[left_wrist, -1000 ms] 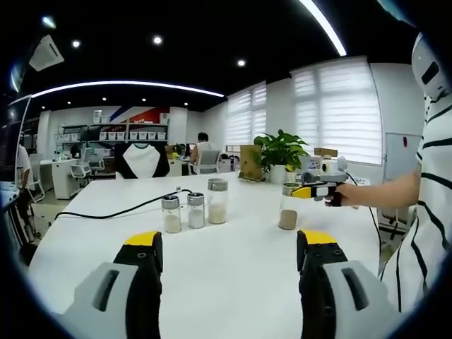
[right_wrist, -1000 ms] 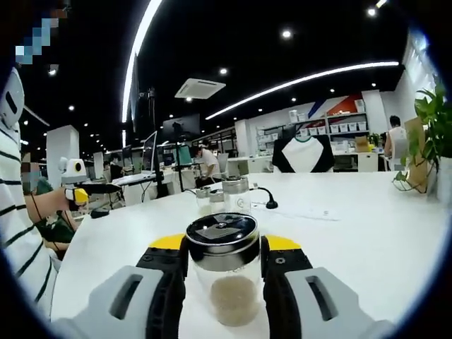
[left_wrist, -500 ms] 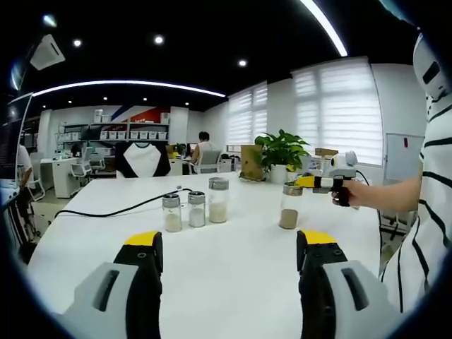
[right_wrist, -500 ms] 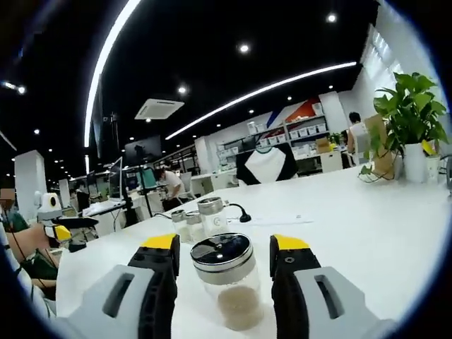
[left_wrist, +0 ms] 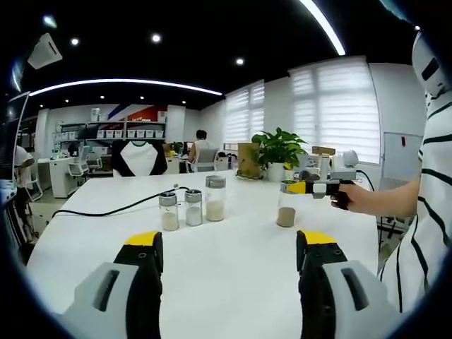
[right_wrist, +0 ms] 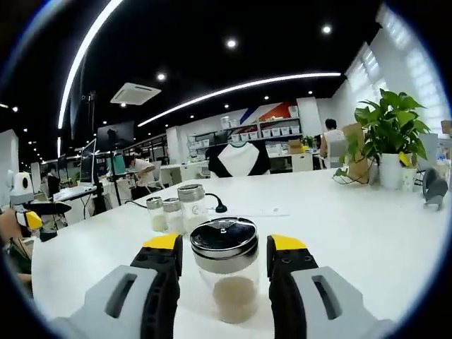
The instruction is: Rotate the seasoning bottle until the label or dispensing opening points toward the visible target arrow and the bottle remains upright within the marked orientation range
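Observation:
A clear seasoning bottle (right_wrist: 226, 286) with a steel lid and pale powder stands upright on the white table (right_wrist: 367, 226). My right gripper (right_wrist: 224, 247) straddles its lid, open, with a narrow gap on each side. In the left gripper view the same bottle (left_wrist: 286, 214) stands at the right, with the right gripper (left_wrist: 296, 188) reaching over its lid from a person's hand (left_wrist: 367, 198). My left gripper (left_wrist: 229, 247) hovers low over the table (left_wrist: 226, 282), open with nothing between its fingers, well short of the bottle.
Three more shaker bottles (left_wrist: 192, 206) stand in a row mid-table; in the right gripper view these shakers (right_wrist: 173, 210) stand behind the held one. A black cable (left_wrist: 106, 210) trails left of them. A potted plant (left_wrist: 279, 152) stands at the far edge.
My right gripper's jaws, shut on the lid a second ago, have come apart and swung around the standing bottle. The left gripper has hardly moved.

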Demonstrator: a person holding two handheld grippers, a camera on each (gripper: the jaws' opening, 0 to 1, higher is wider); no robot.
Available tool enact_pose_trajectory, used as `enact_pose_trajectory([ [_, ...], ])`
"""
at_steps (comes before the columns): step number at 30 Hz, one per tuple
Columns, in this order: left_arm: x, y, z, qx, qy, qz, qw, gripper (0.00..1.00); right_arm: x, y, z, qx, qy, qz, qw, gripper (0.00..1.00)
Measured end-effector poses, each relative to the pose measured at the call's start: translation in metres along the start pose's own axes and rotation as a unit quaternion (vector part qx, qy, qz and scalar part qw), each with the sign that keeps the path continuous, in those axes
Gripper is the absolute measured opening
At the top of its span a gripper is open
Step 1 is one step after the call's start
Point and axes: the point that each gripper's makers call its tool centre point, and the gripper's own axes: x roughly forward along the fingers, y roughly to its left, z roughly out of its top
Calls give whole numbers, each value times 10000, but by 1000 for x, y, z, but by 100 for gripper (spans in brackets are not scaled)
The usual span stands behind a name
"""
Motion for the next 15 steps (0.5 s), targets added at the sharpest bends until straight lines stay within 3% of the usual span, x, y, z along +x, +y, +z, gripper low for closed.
enact_pose_trajectory([
  [6,0,2,-2,-49,4,31,10000,81,3,-3,-3,-80,62,29,9999,39],
  [15,2,1,-10,-68,76,24,9999,81,1,-2,-3,-126,19,177,9998,38],
])
